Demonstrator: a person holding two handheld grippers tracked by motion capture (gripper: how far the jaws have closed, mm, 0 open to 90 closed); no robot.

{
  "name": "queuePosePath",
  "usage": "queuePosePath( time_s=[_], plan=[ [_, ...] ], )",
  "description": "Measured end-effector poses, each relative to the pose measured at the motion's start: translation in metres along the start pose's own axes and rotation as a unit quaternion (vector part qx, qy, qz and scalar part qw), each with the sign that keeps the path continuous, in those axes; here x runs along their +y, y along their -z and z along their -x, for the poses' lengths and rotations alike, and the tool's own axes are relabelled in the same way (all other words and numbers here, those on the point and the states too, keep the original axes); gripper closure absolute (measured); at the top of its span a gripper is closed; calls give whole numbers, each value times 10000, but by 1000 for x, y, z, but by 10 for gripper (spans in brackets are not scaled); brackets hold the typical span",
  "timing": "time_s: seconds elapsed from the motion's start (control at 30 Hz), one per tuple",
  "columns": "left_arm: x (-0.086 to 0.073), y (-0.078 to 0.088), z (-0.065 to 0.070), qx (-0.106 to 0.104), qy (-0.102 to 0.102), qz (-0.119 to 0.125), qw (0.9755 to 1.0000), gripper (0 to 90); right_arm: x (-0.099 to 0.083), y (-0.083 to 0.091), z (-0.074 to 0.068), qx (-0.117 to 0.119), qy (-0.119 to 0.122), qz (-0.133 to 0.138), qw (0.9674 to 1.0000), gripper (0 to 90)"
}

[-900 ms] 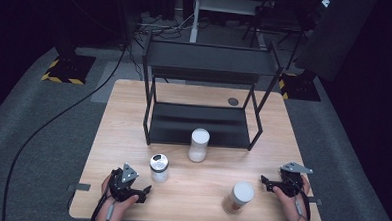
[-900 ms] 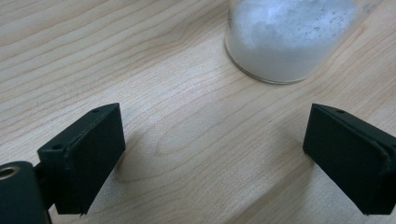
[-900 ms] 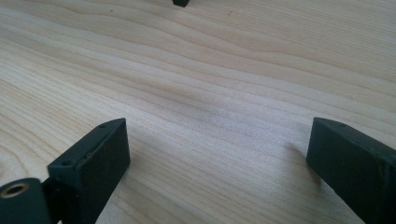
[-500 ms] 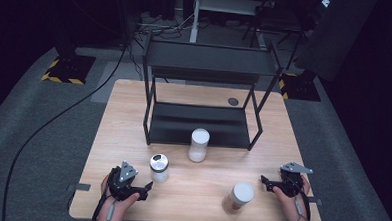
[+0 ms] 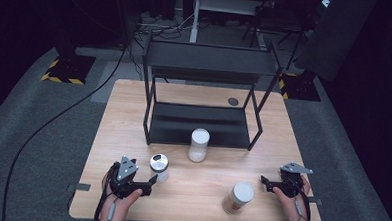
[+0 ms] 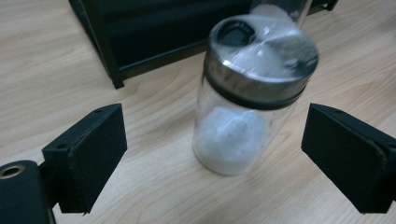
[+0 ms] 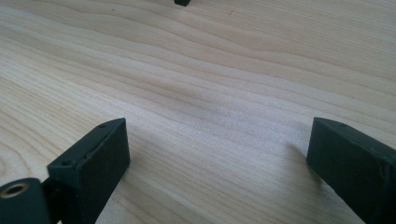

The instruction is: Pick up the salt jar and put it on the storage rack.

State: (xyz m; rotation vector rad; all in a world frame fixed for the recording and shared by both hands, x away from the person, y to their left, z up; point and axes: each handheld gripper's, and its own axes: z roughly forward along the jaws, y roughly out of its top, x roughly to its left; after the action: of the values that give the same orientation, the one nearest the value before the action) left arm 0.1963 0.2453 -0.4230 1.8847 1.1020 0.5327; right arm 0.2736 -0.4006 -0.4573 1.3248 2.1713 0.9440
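Note:
A glass jar [image 5: 159,167] with a metal shaker lid and white powder in it stands near the table's front left. My left gripper [image 5: 150,182] sits just in front of it, open. In the left gripper view the glass jar [image 6: 247,93] stands upright a little ahead of my left gripper [image 6: 215,135], between the lines of the two wide-apart jaws, and neither pad touches it. My right gripper [image 5: 264,182] rests open at the front right. In the right gripper view my right gripper [image 7: 217,140] has bare wood between its jaws.
A black two-level rack [image 5: 206,61] stands at the back middle of the wooden table [image 5: 134,103]. A white canister [image 5: 199,144] stands in front of it. A white-lidded jar with tan contents [image 5: 238,197] stands left of my right gripper. A small dark disc [image 5: 233,101] lies behind the rack.
My left gripper has edged slightly forward toward the glass jar. The right gripper and the containers have stayed where they were.

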Motion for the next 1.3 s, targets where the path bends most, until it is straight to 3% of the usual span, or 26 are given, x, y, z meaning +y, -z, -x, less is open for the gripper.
queuePosePath(
  time_s=[0.47,0.83,1.13,1.3],
  plan=[
    [11,-2,10,-27,-57,301,9995,62,0,0,0,0,-1,0,10000,59],
    [13,-20,16,-33,-28,399,9992,62,0,0,0,1,-1,0,10000,59],
    [7,-32,19,86,136,366,9992,67,0,0,0,1,-2,-1,10000,59],
    [4,-38,20,109,109,270,9995,75,0,0,0,1,-2,0,10000,59]
  ],
)
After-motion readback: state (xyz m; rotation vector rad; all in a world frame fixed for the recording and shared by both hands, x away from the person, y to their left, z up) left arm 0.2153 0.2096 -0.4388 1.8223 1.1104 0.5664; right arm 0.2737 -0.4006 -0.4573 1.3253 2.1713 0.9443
